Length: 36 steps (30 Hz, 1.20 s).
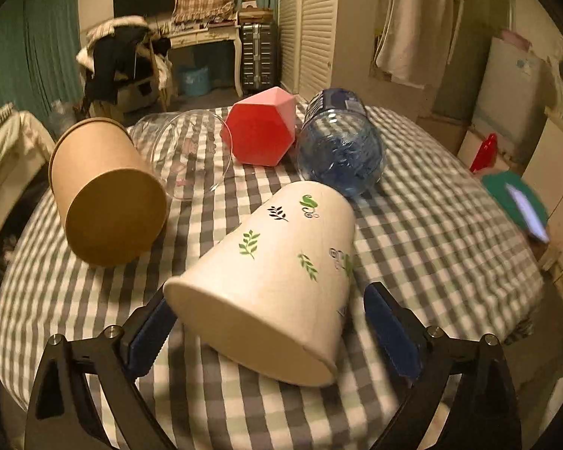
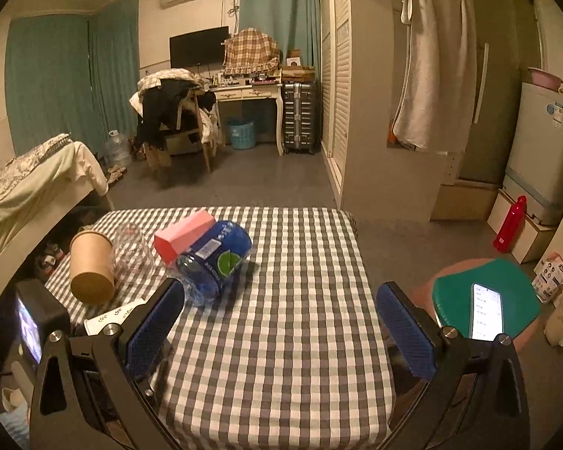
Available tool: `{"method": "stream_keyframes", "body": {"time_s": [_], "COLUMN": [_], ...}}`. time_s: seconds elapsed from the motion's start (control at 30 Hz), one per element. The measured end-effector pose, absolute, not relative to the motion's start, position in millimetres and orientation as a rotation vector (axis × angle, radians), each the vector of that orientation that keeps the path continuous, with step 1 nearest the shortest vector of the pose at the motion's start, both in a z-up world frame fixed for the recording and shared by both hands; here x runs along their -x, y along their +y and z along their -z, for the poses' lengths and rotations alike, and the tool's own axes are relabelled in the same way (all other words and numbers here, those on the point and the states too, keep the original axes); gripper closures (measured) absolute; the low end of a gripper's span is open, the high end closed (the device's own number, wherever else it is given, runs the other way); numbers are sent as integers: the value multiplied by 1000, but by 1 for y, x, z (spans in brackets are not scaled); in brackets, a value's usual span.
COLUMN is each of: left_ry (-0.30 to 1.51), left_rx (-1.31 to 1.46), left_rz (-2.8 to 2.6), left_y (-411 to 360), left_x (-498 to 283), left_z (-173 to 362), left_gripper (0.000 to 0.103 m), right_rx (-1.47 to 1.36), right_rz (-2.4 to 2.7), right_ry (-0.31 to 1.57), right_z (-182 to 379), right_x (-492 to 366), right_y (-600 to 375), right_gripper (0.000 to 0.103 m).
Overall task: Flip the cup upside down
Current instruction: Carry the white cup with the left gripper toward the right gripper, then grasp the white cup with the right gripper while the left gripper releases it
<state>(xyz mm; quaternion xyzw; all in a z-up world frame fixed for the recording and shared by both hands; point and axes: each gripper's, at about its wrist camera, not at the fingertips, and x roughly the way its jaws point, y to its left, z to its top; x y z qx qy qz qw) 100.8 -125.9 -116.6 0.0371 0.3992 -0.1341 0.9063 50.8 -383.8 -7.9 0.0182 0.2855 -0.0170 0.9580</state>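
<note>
A white paper cup (image 1: 277,277) with green leaf prints lies on its side on the checked tablecloth (image 1: 431,247), wide end towards me. My left gripper (image 1: 270,330) is open, its blue pads either side of the cup's wide end, neither pad clearly pressing it. In the right wrist view only a sliver of the white cup (image 2: 112,317) shows behind the left finger. My right gripper (image 2: 281,322) is open and empty above the table's near right part.
A brown paper cup (image 1: 105,191), a clear glass cup (image 1: 191,150), a pink hexagonal cup (image 1: 262,131) and a blue plastic bottle (image 1: 341,142) lie on their sides behind the white cup. A green stool with a phone (image 2: 488,311) stands right of the table.
</note>
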Motion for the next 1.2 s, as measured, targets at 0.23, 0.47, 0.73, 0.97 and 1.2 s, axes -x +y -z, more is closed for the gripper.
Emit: {"method": "stream_keyframes", "body": {"time_s": [0.23, 0.47, 0.73, 0.97, 1.2], "left_ry": [791, 760, 711, 730, 757], "left_rx": [-29, -7, -38, -21, 20], "left_rz": [315, 310, 172, 138, 140], "left_y": [-106, -47, 13, 41, 55], "left_x": [-86, -91, -106, -117, -123], "left_z": [72, 35, 41, 57, 72], "left_gripper": [0, 0, 0, 0, 0], "right_rx": [-48, -108, -180, -227, -339], "right_rz": [63, 41, -66, -26, -60], "right_ry": [569, 653, 902, 1031, 1254], "right_z": [-5, -4, 43, 72, 108], "right_x": [-44, -57, -96, -130, -160], "right_y": [-382, -359, -296, -274, -273], "right_gripper": [0, 0, 0, 0, 0]}}
